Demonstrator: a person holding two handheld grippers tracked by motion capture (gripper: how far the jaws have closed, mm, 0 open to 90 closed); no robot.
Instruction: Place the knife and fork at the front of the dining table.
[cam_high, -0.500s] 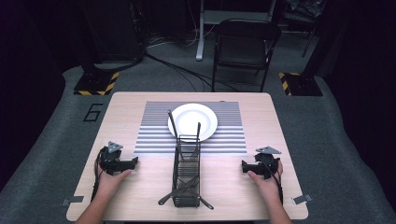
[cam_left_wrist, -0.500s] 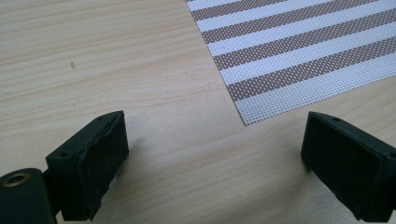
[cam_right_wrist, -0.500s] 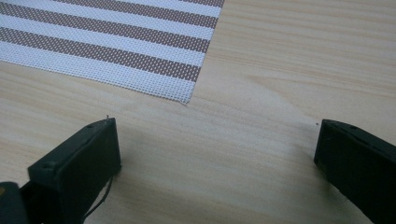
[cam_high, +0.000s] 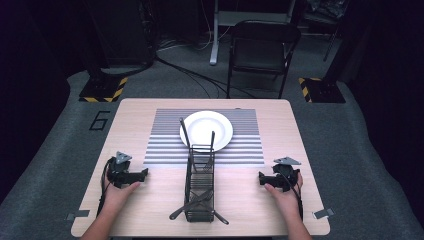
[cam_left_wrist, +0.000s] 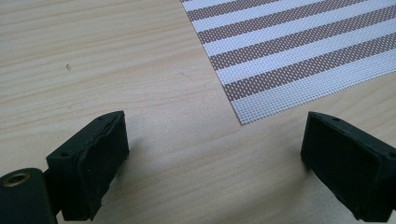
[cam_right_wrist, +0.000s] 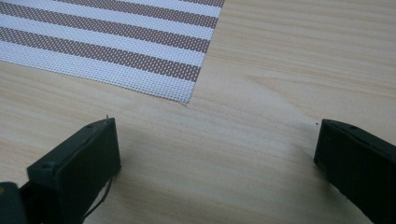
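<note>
While resting low on the pale, fine-grained wooden table (cam_high: 150, 205), held apart at either edge: left gripper (cam_high: 142, 175), black, blocky, topped with a grey three-cornered plate; right gripper (cam_high: 262, 178), same build. Jaws of the left gripper spread wide in the left gripper view, nothing between the matt rubbery pads (cam_left_wrist: 100, 158), bare wood beneath. Jaws of the right gripper likewise spread wide in the right gripper view, empty, pads (cam_right_wrist: 88, 163) just above the tabletop.

Between the two grippers, well apart from each: tall rectangular black wire-mesh cutlery basket (cam_high: 200, 187), upright, near the front edge. Inside it, dark slender utensils (cam_high: 184, 131), two handles rising tilted from the far end, others poking out low through the near end onto the table. Type of each utensil too small to tell.

Behind the basket: woven placemat with grey and white stripes (cam_high: 165, 145), rectangular, flat, coarse mesh weave plain in both gripper views. On the placemat, centred: round white glossy plate (cam_high: 220, 125), shallow rim, bare.
</note>
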